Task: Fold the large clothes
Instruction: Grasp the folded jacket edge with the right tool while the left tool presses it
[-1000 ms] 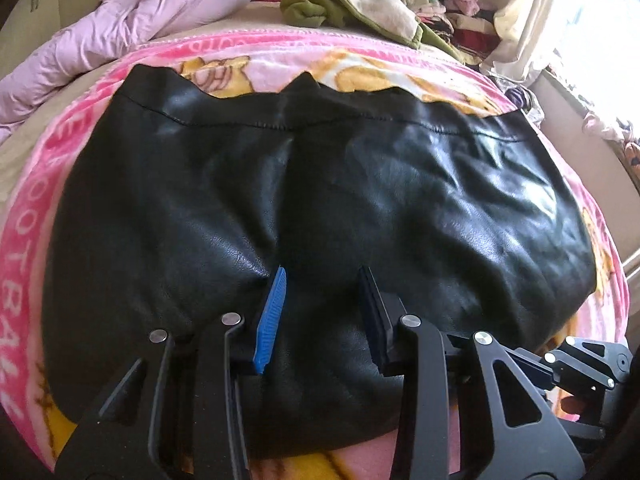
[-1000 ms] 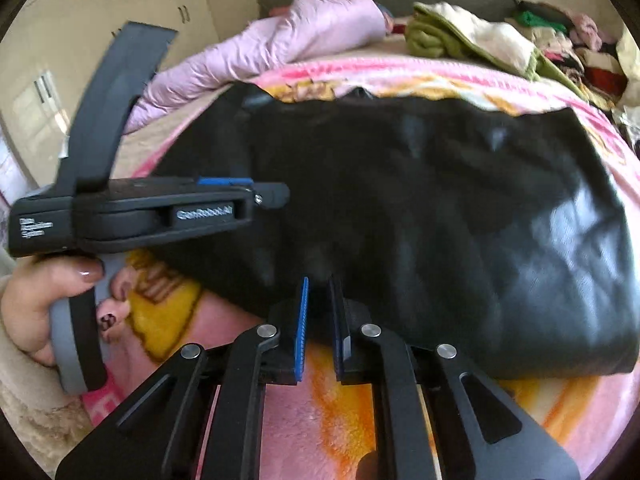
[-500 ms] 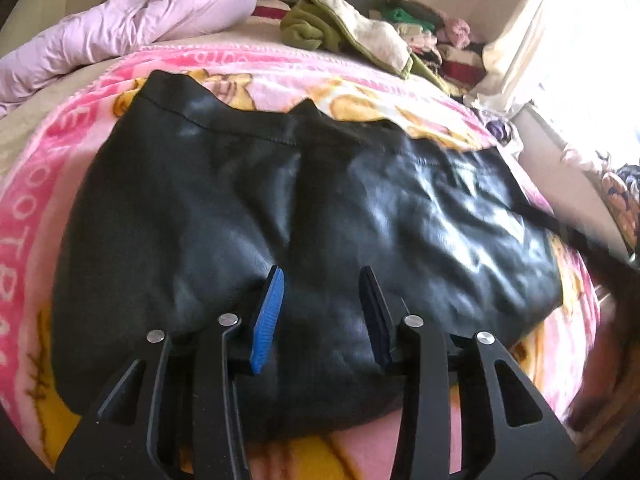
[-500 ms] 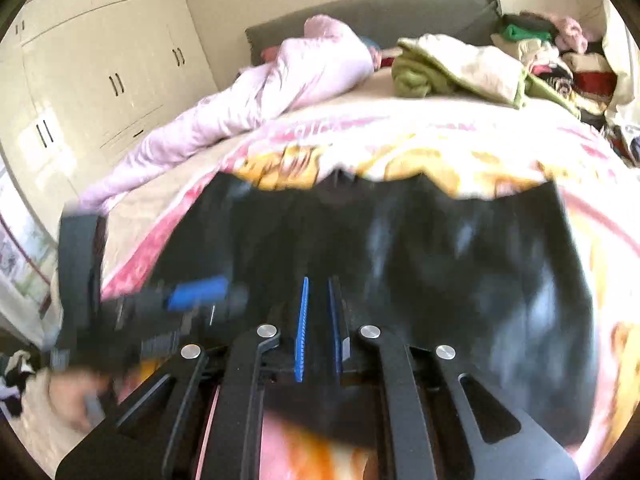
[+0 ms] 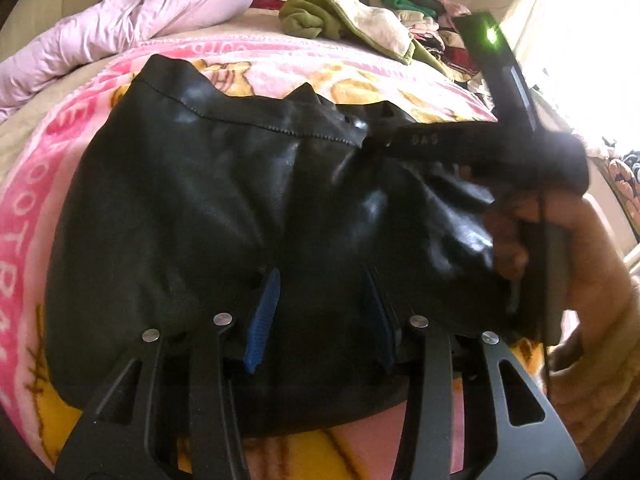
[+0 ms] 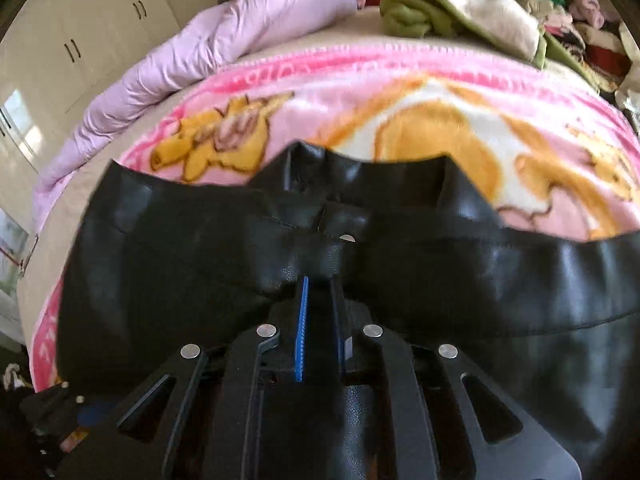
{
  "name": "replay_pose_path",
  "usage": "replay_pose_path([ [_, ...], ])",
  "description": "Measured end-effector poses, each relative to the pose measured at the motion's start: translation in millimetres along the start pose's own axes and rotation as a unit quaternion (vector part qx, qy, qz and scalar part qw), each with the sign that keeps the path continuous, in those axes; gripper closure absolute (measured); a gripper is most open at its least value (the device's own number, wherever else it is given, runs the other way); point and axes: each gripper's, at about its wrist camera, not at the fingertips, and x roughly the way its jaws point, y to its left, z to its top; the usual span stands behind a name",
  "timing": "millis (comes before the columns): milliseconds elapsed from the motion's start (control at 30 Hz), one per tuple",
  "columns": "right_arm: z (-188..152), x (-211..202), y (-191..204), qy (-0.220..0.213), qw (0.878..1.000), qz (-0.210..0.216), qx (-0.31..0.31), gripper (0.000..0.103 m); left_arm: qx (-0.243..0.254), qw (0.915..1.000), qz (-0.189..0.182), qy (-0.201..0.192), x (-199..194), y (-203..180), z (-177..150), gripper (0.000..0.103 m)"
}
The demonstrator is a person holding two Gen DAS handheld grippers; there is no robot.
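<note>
A large black leather garment lies spread on a pink cartoon blanket on the bed. My left gripper is open, its fingers resting over the garment's near part. My right gripper is shut on a fold of the black garment, which it holds lifted and carried over the lower layer toward the far hem. In the left wrist view the right gripper's body and the hand holding it hang over the garment's right half.
A pink quilted duvet lies at the bed's far left. A green and cream garment and a pile of mixed clothes sit at the far right. White wardrobe doors stand on the left.
My right gripper has moved from the garment's near edge up and forward across it, pulling the black fabric with it. My left gripper stays open over the near part.
</note>
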Motion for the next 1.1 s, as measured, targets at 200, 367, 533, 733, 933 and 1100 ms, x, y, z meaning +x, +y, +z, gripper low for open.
replay_pose_path([
  [200,-1.6,-4.9,-6.4,-0.004,1.000,0.018,0.019,0.094,-0.003,1.0000,-0.007,-0.001,-2.3,2.2,1.2,0.066],
  [367,-19.2,-49.6,3.1,-0.048,0.997,0.050,0.014,0.091,0.002,0.9992,-0.019,-0.036,-20.7,-0.5,3.2,0.044],
  [533,-47.1,-94.1,7.3,-0.088,0.994,0.059,0.007,0.091,-0.014,0.9964,0.019,-0.082,-41.9,18.7,11.1,0.027],
  [733,-86.9,-113.1,26.5,-0.081,0.994,0.074,-0.030,0.091,-0.067,0.9890,0.093,-0.094,-51.6,58.4,18.2,0.010],
  [933,-118.0,-97.7,36.0,-0.038,0.996,0.071,-0.036,0.091,-0.168,0.9795,0.091,-0.065,-47.2,108.5,12.1,0.010],
  [1100,-131.8,-79.2,29.2,-0.024,0.997,0.073,-0.006,0.091,-0.226,0.9724,0.053,-0.026,-28.8,133.4,4.0,0.010],
])
